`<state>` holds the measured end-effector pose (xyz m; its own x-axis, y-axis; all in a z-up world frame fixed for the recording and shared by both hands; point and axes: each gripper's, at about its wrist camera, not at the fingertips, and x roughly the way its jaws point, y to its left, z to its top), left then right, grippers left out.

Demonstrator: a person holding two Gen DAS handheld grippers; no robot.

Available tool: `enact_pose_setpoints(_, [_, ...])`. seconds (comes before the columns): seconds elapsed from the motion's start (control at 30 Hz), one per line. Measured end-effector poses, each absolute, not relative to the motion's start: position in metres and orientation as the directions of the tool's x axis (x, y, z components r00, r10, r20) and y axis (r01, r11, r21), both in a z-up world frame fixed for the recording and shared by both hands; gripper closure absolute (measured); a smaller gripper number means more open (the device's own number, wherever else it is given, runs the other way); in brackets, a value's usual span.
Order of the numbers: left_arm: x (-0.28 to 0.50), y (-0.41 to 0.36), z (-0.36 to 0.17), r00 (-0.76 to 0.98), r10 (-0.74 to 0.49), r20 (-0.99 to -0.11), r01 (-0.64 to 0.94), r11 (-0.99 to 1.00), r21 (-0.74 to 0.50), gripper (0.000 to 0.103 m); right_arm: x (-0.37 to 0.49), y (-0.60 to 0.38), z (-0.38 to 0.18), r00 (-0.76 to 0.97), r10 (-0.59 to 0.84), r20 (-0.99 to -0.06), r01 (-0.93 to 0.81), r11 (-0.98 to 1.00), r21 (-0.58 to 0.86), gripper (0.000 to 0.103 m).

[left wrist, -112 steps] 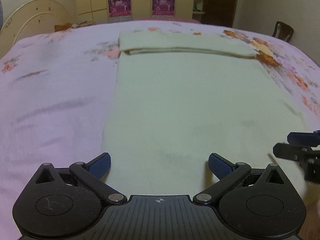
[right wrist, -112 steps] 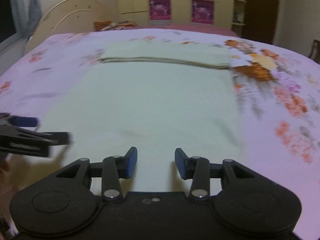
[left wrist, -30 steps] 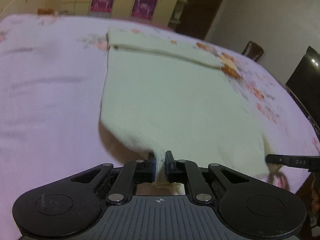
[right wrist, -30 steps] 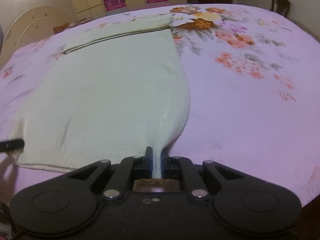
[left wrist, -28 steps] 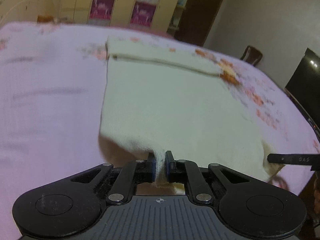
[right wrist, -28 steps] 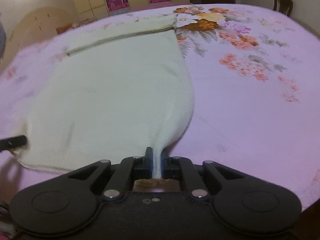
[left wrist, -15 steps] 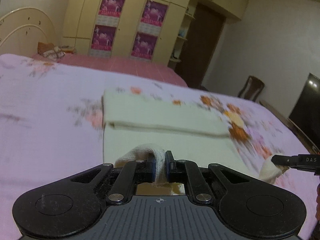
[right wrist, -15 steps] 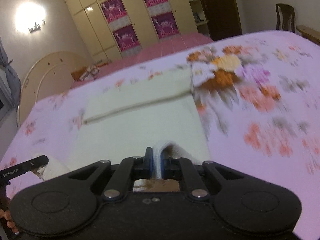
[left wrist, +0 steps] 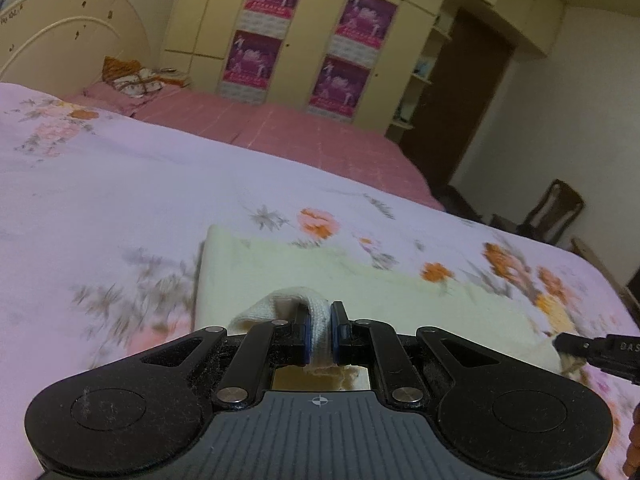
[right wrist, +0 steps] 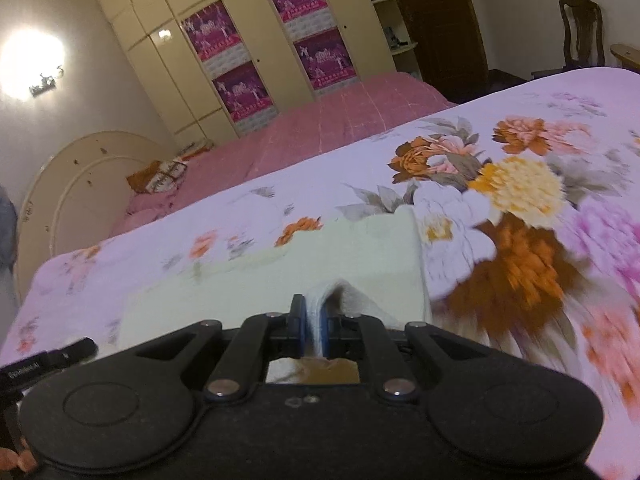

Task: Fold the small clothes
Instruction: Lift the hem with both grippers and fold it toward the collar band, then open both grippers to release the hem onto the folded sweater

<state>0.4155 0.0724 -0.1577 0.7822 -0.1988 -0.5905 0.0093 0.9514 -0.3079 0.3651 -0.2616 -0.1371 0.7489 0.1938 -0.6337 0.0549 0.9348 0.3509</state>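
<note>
Left wrist: both grippers (left wrist: 320, 334) (right wrist: 313, 330) still clench the cloth (left wrist: 360, 280), now carried over its folded end.

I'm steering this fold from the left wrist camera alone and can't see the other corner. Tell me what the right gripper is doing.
Observer: The right gripper is shut on a corner of the cream knitted cloth.
Operator: Report what lies past the cloth's right edge.
Observer: Bare lilac floral bedspread, with a large orange and yellow flower print close beside that edge.
Operator: Describe how the held corner sits.
Observer: It is lifted off the bed and peaks up between the jaws, with the rest of the cloth lying flat ahead of it.
</note>
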Motion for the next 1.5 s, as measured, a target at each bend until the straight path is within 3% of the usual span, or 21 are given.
enact_pose_setpoints(0.3, [0.487,0.062,-0.187,0.727,-0.138,-0.672,-0.063,0.962,-0.266,0.093,0.443,-0.272,-0.169,0.692,0.199,-0.694,0.084,0.933,0.350,0.094])
enact_pose_setpoints(0.33, [0.491,0.063,-0.187,0.717,-0.144,-0.683,-0.063,0.961,-0.268,0.093,0.449,-0.276,-0.175,0.675,0.213,-0.706,0.101,0.922,0.375,0.093])
enact_pose_setpoints(0.4, [0.495,0.061,-0.186,0.722,-0.138,-0.678,-0.061,0.963,-0.262,0.093,0.456,-0.282,-0.181,0.665,0.221,-0.713,0.128,0.907,0.401,0.079])
enact_pose_setpoints(0.43, [0.497,0.061,-0.184,0.722,-0.143,-0.677,-0.059,0.962,-0.266,0.089,0.457,-0.284,-0.180,0.681,0.213,-0.701,0.132,0.905,0.404,0.075])
enact_pose_setpoints(0.47, [0.497,0.063,-0.181,0.719,-0.151,-0.679,-0.059,0.959,-0.276,0.084,0.457,-0.285,-0.177,0.699,0.199,-0.687,0.134,0.907,0.399,0.058])
enact_pose_setpoints(0.5, [0.499,0.065,-0.179,0.718,-0.163,-0.677,-0.060,0.954,-0.293,0.067,0.456,-0.286,-0.172,0.723,0.161,-0.672,0.148,0.914,0.378,0.036])
enact_pose_setpoints(0.53, [0.498,0.067,-0.175,0.725,-0.164,-0.669,-0.063,0.951,-0.302,0.030,0.456,-0.287,-0.168,0.740,0.138,-0.658,0.152,0.919,0.363,0.030])
enact_pose_setpoints(0.57, [0.493,0.070,-0.171,0.744,-0.135,-0.654,-0.075,0.956,-0.284,0.010,0.455,-0.288,-0.164,0.755,0.131,-0.642,0.138,0.926,0.352,0.030])
enact_pose_setpoints(0.6, [0.484,0.071,-0.165,0.783,-0.085,-0.616,-0.094,0.963,-0.252,0.000,0.455,-0.288,-0.160,0.758,0.134,-0.638,0.117,0.935,0.335,0.030])
enact_pose_setpoints(0.67, [0.478,0.072,-0.161,0.805,-0.088,-0.587,-0.055,0.974,-0.221,0.000,0.453,-0.285,-0.159,0.752,0.136,-0.645,0.075,0.954,0.289,0.031])
enact_pose_setpoints(0.8, [0.487,0.069,-0.179,0.752,-0.078,-0.654,-0.014,0.991,-0.134,0.001,0.453,-0.274,-0.168,0.724,0.118,-0.680,0.004,0.985,0.175,0.031])
enact_pose_setpoints(0.93, [0.499,0.060,-0.194,0.724,-0.094,-0.683,0.028,0.994,-0.106,0.020,0.460,-0.262,-0.180,0.688,0.146,-0.711,-0.033,0.985,0.170,0.039])
enact_pose_setpoints(0.97, [0.502,0.057,-0.196,0.724,-0.090,-0.684,0.036,0.995,-0.094,0.023,0.463,-0.259,-0.182,0.684,0.148,-0.714,-0.043,0.986,0.163,0.046])
enact_pose_setpoints(1.03, [0.503,0.052,-0.196,0.725,-0.082,-0.684,0.045,0.996,-0.071,0.049,0.465,-0.250,-0.186,0.674,0.140,-0.726,-0.069,0.990,0.127,0.060])
enact_pose_setpoints(1.07, [0.505,0.050,-0.197,0.725,-0.074,-0.685,0.044,0.997,-0.060,0.058,0.465,-0.247,-0.185,0.674,0.145,-0.724,-0.086,0.989,0.117,0.075])
enact_pose_setpoints(1.1, [0.507,0.049,-0.197,0.725,-0.067,-0.685,0.040,0.998,-0.055,0.077,0.465,-0.245,-0.184,0.675,0.155,-0.722,-0.101,0.988,0.118,0.089])
enact_pose_setpoints(1.13, [0.504,0.051,-0.194,0.726,-0.065,-0.684,0.040,0.998,-0.053,0.094,0.464,-0.244,-0.182,0.679,0.152,-0.718,-0.102,0.988,0.112,0.091])
enact_pose_setpoints(1.2, [0.500,0.049,-0.192,0.741,-0.049,-0.669,0.040,0.999,-0.029,0.097,0.461,-0.243,-0.177,0.695,0.155,-0.702,-0.109,0.988,0.111,0.098])
enact_pose_setpoints(1.33, [0.488,0.062,-0.189,0.777,0.014,-0.629,-0.030,0.999,-0.015,0.097,0.453,-0.255,-0.163,0.760,0.121,-0.638,-0.059,0.991,0.119,0.099])
enact_pose_setpoints(1.4, [0.490,0.073,-0.199,0.750,0.042,-0.660,-0.075,0.997,-0.022,0.097,0.452,-0.265,-0.162,0.780,0.084,-0.621,-0.014,0.993,0.117,0.099])
enact_pose_setpoints(1.5, [0.491,0.076,-0.204,0.746,0.067,-0.662,-0.101,0.995,-0.012,0.099,0.468,-0.270,-0.187,0.697,0.077,-0.713,0.011,0.993,0.118,0.098])
